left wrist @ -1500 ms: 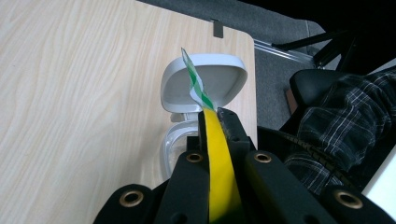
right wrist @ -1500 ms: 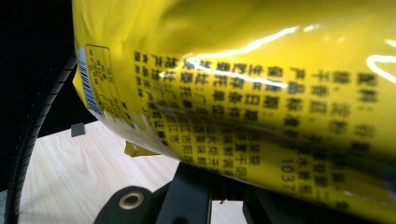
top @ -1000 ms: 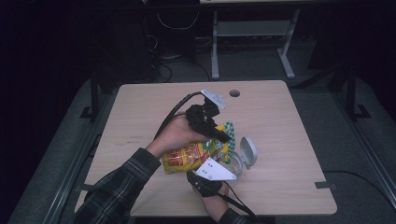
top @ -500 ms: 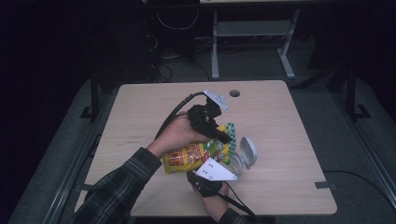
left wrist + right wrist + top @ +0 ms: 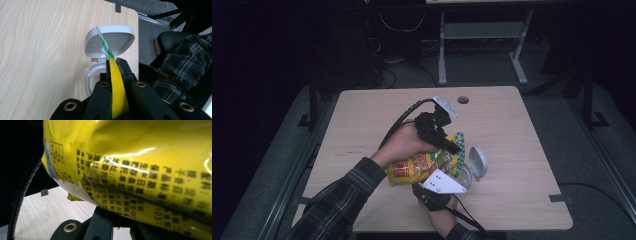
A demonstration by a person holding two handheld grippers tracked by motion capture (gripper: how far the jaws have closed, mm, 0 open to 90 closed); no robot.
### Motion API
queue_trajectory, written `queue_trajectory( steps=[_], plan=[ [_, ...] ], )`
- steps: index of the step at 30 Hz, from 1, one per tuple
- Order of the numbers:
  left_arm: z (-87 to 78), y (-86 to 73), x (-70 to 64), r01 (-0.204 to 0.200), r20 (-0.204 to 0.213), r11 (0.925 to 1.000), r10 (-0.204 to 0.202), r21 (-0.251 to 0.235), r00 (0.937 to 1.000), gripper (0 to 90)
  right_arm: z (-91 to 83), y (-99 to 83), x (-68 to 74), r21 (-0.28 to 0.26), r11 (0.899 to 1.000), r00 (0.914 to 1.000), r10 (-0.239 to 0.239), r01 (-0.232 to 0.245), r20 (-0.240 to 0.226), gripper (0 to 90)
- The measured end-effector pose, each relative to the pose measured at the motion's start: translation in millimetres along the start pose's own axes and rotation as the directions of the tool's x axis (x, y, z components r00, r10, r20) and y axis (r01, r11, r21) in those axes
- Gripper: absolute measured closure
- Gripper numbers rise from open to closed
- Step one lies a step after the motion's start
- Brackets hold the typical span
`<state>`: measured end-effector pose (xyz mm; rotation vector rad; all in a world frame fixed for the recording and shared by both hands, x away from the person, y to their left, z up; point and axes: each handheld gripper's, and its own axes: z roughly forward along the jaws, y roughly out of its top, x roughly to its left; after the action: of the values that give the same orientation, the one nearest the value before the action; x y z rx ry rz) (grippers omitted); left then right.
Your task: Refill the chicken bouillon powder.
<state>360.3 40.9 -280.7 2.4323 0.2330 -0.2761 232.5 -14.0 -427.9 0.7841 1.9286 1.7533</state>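
A yellow snack bag (image 5: 416, 169) with a green-and-white top edge hangs tilted over a clear container (image 5: 464, 176) whose grey lid (image 5: 478, 161) stands open. My left gripper (image 5: 452, 146) is shut on the bag's upper edge. In the left gripper view the jaws pinch the yellow bag (image 5: 117, 95) edge-on, just above the container rim (image 5: 89, 77) and the open lid (image 5: 111, 43). My right gripper (image 5: 443, 184) sits below the bag at the container's near side. In the right gripper view the yellow bag (image 5: 140, 170) hides the jaws, so their state is unclear.
The wooden table (image 5: 522, 130) has bare surface to the left, right and back. A round cable hole (image 5: 463, 100) lies near the far edge. Black cables trail from both grippers. A plaid sleeve (image 5: 339, 200) comes in from the lower left.
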Motion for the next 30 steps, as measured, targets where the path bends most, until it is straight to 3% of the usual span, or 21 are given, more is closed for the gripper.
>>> queue_trajectory(
  steps=[3,7,17,22,26,30],
  plan=[
    [1.3,0.6,-0.8,0.017,0.002,0.9999,-0.017,-0.003,0.9999,89.9,-0.2,0.1,0.1,-0.002,1.0,1.0,0.003,-0.003,-0.003,90.0],
    [1.8,1.8,0.3,0.005,-0.002,0.9999,-0.005,0.016,1.0,89.9,-0.5,0.1,0.2,-0.005,1.0,0.9999,0.008,-0.008,-0.008,90.0],
    [5.0,3.3,1.1,0.021,-0.013,0.9993,-0.02,0.03,0.9997,89.9,-0.8,0.2,0.2,-0.009,1.0,0.9999,0.008,-0.008,-0.011,90.0],
    [6.2,4.2,1.1,0.031,-0.017,0.999,-0.031,0.032,0.9994,89.9,-0.9,0.3,0.1,-0.01,1.0,0.9999,0.005,-0.005,-0.012,90.0],
    [10.4,5.1,1.9,0.062,-0.028,0.997,-0.06,0.046,0.9978,89.9,-1.1,1.0,0.4,-0.011,1.0,0.9999,0.0,0.0,-0.014,90.0],
    [10.8,5.8,1.9,0.058,-0.025,0.9973,-0.057,0.044,0.9981,90.0,-1.6,0.8,0.1,-0.011,1.0,0.9999,-0.001,0.001,-0.013,90.0]
  ],
)
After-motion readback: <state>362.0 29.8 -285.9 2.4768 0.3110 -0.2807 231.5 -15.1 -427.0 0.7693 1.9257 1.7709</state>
